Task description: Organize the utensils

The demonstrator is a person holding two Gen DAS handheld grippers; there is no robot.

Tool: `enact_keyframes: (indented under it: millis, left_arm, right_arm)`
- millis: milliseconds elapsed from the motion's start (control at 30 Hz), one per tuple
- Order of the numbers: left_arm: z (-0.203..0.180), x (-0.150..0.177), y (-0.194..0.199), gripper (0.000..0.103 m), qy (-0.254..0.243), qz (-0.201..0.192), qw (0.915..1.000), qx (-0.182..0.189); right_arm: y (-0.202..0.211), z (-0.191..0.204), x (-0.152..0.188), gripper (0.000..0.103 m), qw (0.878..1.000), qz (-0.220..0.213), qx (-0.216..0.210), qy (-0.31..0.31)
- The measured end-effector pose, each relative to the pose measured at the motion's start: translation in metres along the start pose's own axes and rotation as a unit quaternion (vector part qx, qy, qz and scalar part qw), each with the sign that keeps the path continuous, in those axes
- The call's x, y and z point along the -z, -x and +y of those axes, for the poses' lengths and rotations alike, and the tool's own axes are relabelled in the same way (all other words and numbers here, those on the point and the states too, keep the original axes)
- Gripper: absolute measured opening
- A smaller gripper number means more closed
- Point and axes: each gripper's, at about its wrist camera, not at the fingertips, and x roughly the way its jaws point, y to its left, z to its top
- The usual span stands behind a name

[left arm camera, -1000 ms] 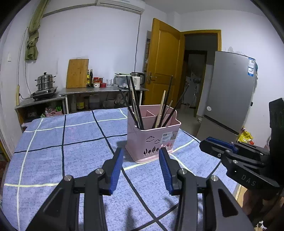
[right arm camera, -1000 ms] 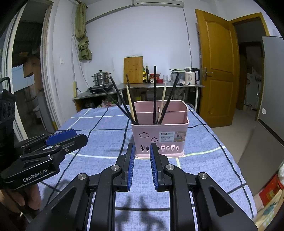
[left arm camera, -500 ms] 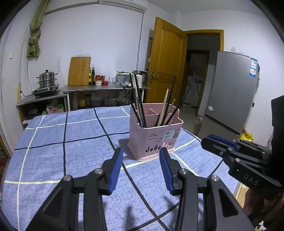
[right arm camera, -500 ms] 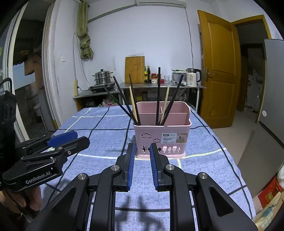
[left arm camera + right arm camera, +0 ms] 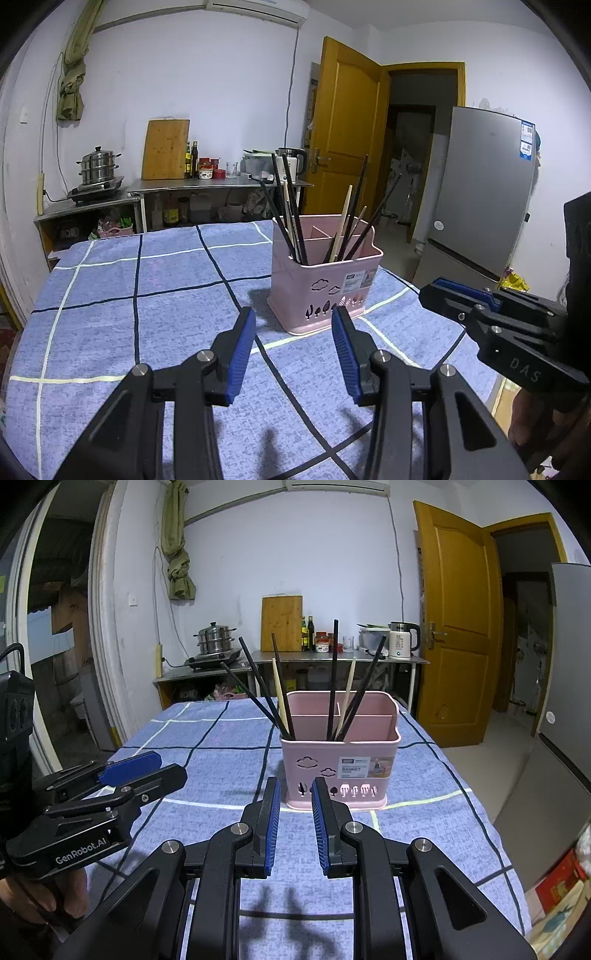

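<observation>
Chopsticks stand sorted; both claws empty

Chopsticks (image 5: pixel 334 686) lean in the pink basket (image 5: pixel 340 768) on the blue checked worktop (image 5: pixel 147 325). Our left claw (image 5: pixel 293 347) is spread wide, our right claw (image 5: pixel 293 823) parted a little, neither pinching anything. We judge sorting nearly done (no loose utensil shows). Basket's bottom and rear compartments are hidden.

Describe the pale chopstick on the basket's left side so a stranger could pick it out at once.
On the blue checked tablecloth stands a pink basket. In its front compartment, the left bunch of sticks leans left. Among them the pale chopstick is the only light wooden one; its neighbours there are black.
</observation>
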Motion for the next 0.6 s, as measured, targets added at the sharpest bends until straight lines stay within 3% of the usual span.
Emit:
enact_keyframes:
  millis: [600]
  left_arm:
    - [-0.0061, 0.0000, -0.0003, 0.048, -0.005, 0.001, 1.0000, -0.004]
  right_arm:
    - [-0.0022, -0.0003, -0.0003, 0.018, 1.000, 0.005, 0.003, 0.000]
